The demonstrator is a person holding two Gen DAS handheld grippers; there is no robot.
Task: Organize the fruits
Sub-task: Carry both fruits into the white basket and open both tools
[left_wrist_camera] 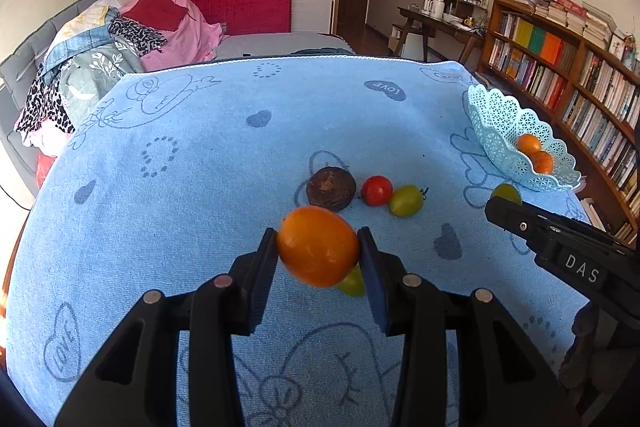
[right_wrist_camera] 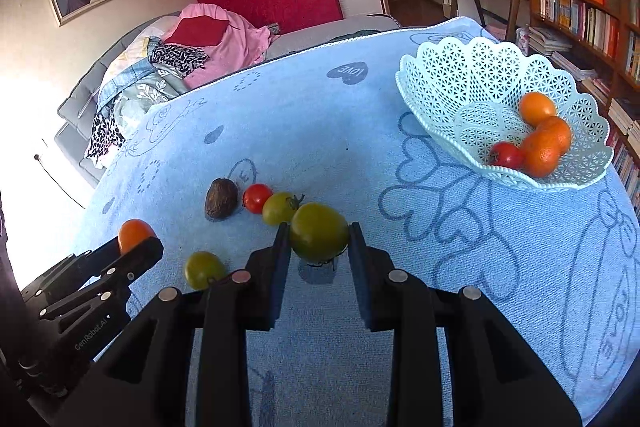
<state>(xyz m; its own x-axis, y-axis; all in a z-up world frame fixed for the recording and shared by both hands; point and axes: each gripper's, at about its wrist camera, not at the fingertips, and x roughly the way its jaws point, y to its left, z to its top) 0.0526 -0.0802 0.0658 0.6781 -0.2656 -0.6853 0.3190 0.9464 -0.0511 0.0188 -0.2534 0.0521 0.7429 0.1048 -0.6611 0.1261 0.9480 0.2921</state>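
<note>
My left gripper (left_wrist_camera: 318,247) is shut on an orange tomato (left_wrist_camera: 318,246), lifted above the blue cloth. My right gripper (right_wrist_camera: 319,239) is shut on a green tomato (right_wrist_camera: 319,237), also off the cloth; in the left wrist view that green tomato (left_wrist_camera: 506,193) peeks over the right gripper's tip. On the cloth lie a dark brown fruit (right_wrist_camera: 221,203), a red tomato (right_wrist_camera: 257,198), a green tomato with a stem (right_wrist_camera: 279,207) and another green tomato (right_wrist_camera: 204,269). The pale blue lattice basket (right_wrist_camera: 460,83) at the right holds orange fruits (right_wrist_camera: 542,147) and a red tomato (right_wrist_camera: 506,155).
The blue patterned cloth (left_wrist_camera: 200,187) covers the table, whose far edge borders a bed piled with clothes (left_wrist_camera: 120,47). A bookshelf (left_wrist_camera: 560,75) stands to the right just past the basket. The left gripper (right_wrist_camera: 138,241) shows at the lower left of the right wrist view.
</note>
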